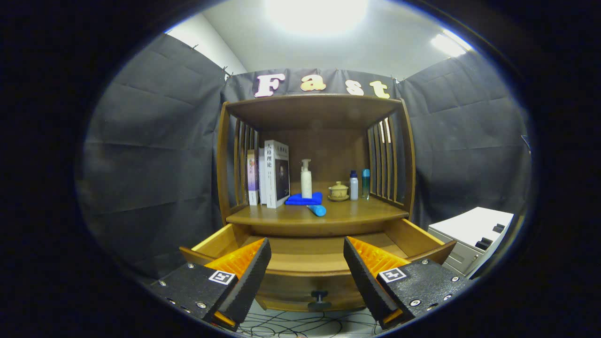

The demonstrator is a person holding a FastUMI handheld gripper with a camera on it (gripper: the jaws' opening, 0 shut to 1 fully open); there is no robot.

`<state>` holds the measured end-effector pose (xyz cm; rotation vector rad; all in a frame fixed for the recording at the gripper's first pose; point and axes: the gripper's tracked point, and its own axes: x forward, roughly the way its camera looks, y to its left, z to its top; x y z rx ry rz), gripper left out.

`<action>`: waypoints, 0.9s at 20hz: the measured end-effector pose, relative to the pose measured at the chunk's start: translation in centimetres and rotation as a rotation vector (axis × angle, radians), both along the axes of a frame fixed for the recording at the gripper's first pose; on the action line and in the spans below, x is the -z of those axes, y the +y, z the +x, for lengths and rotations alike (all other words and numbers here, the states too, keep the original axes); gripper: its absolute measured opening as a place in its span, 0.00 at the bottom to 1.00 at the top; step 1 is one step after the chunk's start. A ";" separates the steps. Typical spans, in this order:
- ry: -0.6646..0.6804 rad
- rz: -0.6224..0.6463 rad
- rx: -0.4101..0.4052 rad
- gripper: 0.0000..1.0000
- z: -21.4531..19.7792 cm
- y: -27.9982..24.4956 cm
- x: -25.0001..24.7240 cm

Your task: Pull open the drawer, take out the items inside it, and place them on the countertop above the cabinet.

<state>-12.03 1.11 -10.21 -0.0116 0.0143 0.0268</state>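
A wooden cabinet stands ahead with its drawer (310, 256) pulled out toward me. What I see of the drawer's floor is bare wood. Its dark knob (319, 300) sits on the front panel, low between my fingers. On the countertop (366, 211) above lie a folded blue cloth (304, 199) and a blue cylinder (317, 210) near the front edge. My gripper (307, 267) hovers over the drawer's front, open, with nothing between its fingers (246, 277).
Several books (272, 173) stand at the countertop's left. A white pump bottle (306, 179), a lidded tea cup (338, 191) and two small bottles (359, 184) stand further back. A white box (474, 234) sits to the cabinet's right. Cables lie on the floor below.
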 end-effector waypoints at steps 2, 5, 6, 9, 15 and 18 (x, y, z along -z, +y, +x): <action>0.044 -0.013 0.031 0.95 -0.4 -0.5 2.4; 0.109 -0.005 0.073 0.96 -0.5 -1.1 5.4; 0.127 0.004 0.085 0.96 -0.5 -1.3 6.3; 0.171 0.013 0.106 0.95 -0.2 -1.5 8.5; 0.189 -0.002 0.125 0.96 0.5 -1.2 9.9; 0.175 -0.006 0.142 0.96 1.3 -1.6 9.5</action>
